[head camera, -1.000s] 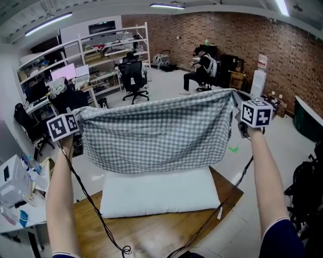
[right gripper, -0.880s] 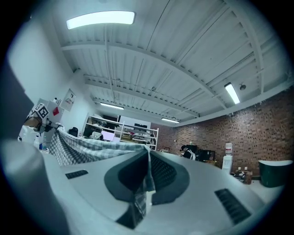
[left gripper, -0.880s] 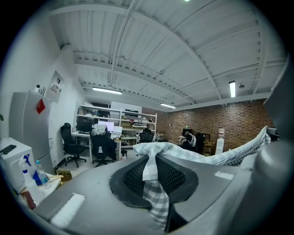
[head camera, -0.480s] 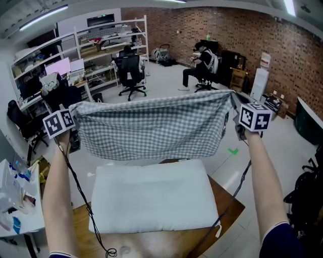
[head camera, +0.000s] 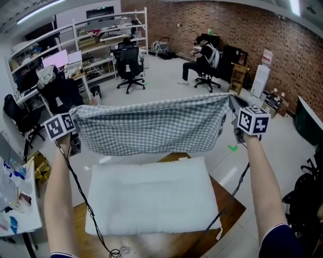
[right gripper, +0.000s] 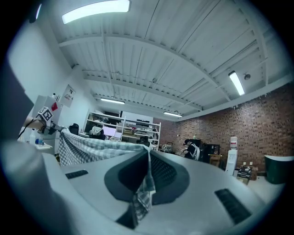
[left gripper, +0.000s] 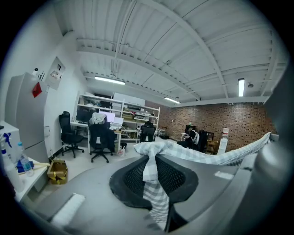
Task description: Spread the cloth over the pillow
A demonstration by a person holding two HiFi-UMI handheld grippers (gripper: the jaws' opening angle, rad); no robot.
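The checked cloth (head camera: 151, 126) hangs stretched above the far edge of the white pillow (head camera: 151, 196), one corner pinched in the left gripper (left gripper: 149, 170), one in the right gripper (right gripper: 145, 176); positioning step, likely needing an even lowering next

We face a red brick wall (head camera: 242, 25) on the right, white shelving (head camera: 111, 35) with monitors (head camera: 55, 59) on the left, and black office chairs (head camera: 128, 63) on a pale floor (head camera: 166, 88). Strip lights (right gripper: 94, 10) line our white ribbed ceiling (left gripper: 183, 55). A wooden table (head camera: 229, 194) stands below.
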